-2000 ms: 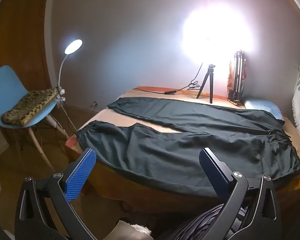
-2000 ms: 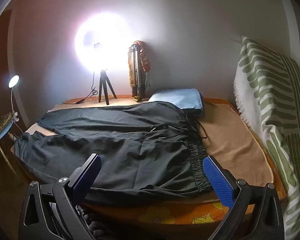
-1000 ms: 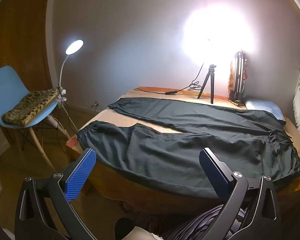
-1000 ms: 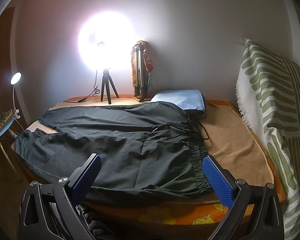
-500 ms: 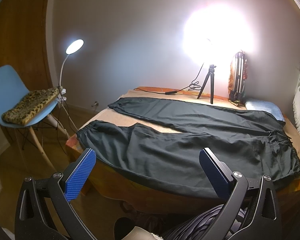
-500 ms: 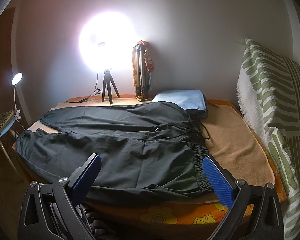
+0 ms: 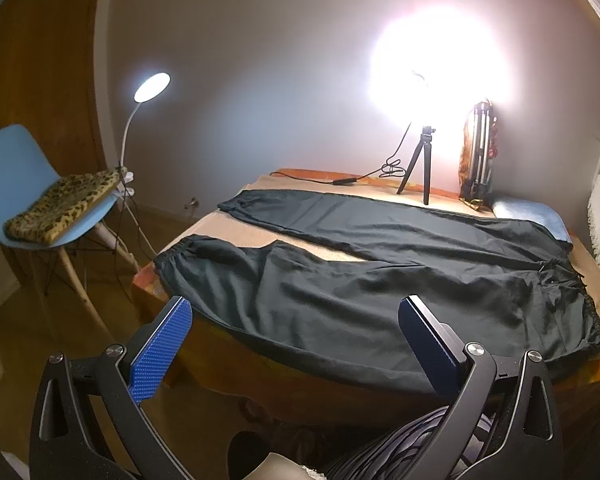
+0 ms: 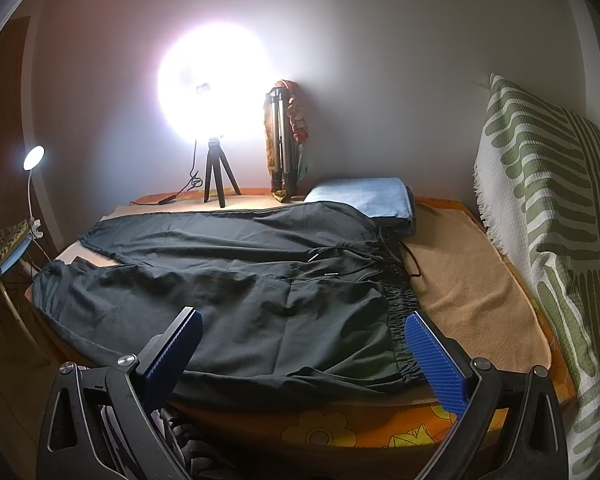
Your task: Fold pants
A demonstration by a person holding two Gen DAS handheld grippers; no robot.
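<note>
Hovering over unfolded pants, both grippers empty

Bed (image 8: 460, 280) fills most of both views: tan cover on top, orange floral sheet showing along the near edge.

Black pants (image 7: 380, 280) (image 8: 240, 280) lie flat and unfolded across the bed. Waistband sits at the right end, cuffs at the left, legs spread apart in a V. Near leg hangs slightly over the front edge. Drawstring is loose near the waistband.

Green-and-white striped blanket (image 8: 548, 208) stands upright along the right side of the bed. Blue chair (image 7: 16, 184) sits off the left end, leopard-print cushion (image 7: 64, 204) on its seat. Folded blue cloth (image 8: 364, 200) lies at the far right corner, touching the waistband end of the far leg.

Ring light (image 8: 214, 84) on a small tripod stands at the far edge, blown out. Folded tripod (image 8: 282, 144) leans on the wall just beside it. Small gooseneck lamp (image 7: 152, 86) is lit, by the chair.

Left gripper (image 7: 292, 344): jaws spread wide, nothing between them, held short of the near edge over the leg section. Right gripper (image 8: 300, 356): jaws spread wide, empty, above the near edge; its right finger overlaps the waistband in view, contact unclear.
</note>
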